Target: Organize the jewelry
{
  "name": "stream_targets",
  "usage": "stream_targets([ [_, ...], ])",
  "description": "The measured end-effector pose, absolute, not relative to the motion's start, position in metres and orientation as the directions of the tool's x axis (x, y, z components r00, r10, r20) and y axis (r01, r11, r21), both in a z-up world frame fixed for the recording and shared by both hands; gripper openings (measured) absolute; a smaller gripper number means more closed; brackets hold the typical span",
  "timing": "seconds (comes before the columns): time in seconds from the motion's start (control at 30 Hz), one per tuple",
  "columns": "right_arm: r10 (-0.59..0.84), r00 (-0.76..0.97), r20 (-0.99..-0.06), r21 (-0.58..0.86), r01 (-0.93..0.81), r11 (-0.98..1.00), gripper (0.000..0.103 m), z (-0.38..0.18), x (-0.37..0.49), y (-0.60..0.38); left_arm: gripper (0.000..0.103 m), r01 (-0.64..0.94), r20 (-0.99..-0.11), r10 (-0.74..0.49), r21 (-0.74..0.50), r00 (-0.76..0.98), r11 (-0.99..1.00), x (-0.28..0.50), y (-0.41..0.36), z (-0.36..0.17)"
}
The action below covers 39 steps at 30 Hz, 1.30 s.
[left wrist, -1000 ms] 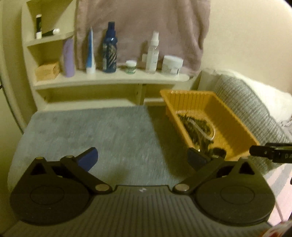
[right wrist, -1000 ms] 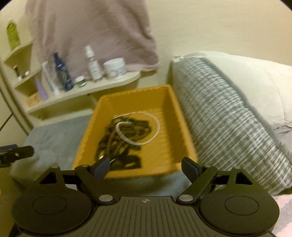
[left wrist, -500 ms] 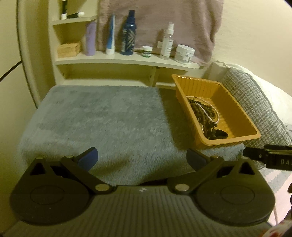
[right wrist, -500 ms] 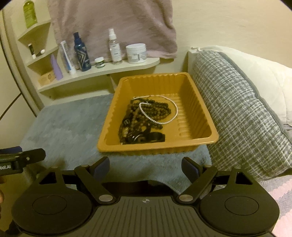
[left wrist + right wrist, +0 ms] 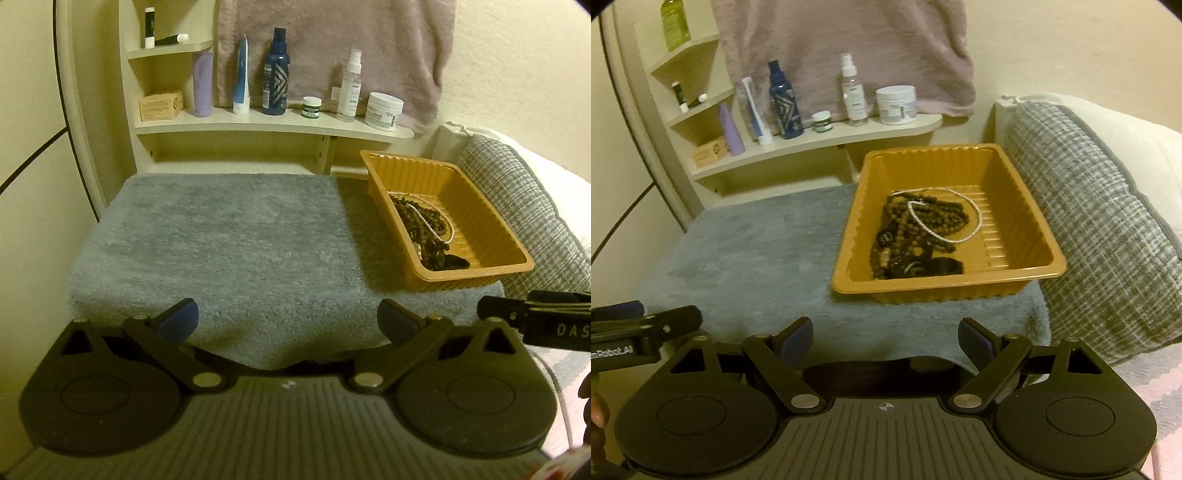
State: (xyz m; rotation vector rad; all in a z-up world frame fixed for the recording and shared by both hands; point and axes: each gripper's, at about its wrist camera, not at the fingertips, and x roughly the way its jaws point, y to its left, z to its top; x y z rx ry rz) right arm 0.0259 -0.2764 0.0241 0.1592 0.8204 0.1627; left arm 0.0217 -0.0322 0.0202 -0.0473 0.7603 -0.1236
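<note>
Jewelry (image 5: 919, 236), dark bead strands and a silvery chain, lies heaped in the orange tray (image 5: 1027, 192) on the grey-covered surface (image 5: 221, 236). Left tongs (image 5: 286, 320) and right tongs (image 5: 885, 339) hang spread and empty, short of it. That fits either gathered-in pieces or a tangle awaiting sorting.

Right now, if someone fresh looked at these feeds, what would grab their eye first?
The orange tray on the right side of the grey mat, with a tangle of dark bead necklaces and a silver chain inside. Behind it, a shelf of bottles and jars under a hanging towel. Both claws, left and right, are open and empty at the mat's near edge.
</note>
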Motion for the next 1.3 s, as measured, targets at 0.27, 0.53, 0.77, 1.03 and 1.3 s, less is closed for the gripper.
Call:
stream_targets([
  [0.27,0.202,0.674,-0.71,0.188,-0.095,0.978,0.085,0.0252,0.0246,-0.271,0.102,0.103,-0.681,-0.127,-0.076,0.721,0.992,0.0189,-0.0342,0.0203],
  [0.53,0.203,0.679,-0.706,0.19,-0.095,0.977,0.085,0.0274,0.0251,-0.2695,0.102,0.104,-0.678,-0.128,-0.076,0.724,0.992,0.0176,-0.0328,0.0203],
  [0.77,0.202,0.68,-0.705,0.188,-0.095,0.977,0.085,0.0282,0.0248,-0.2682,0.102,0.108,-0.676,-0.13,-0.076,0.726,0.991,0.0182,-0.0324,0.0209],
  [1.03,0.207,0.679,-0.705,0.193,-0.098,0.976,0.085,0.0287,0.0254,-0.2683,0.102,0.108,-0.674,-0.13,-0.075,0.727,0.991,0.0178,-0.0329,0.021],
  [1.3,0.207,0.679,-0.704,0.195,-0.095,0.976,0.085,0.0279,0.0247,-0.2682,0.102,0.108,-0.675,-0.13,-0.075,0.727,0.991,0.0179,-0.0325,0.021],
])
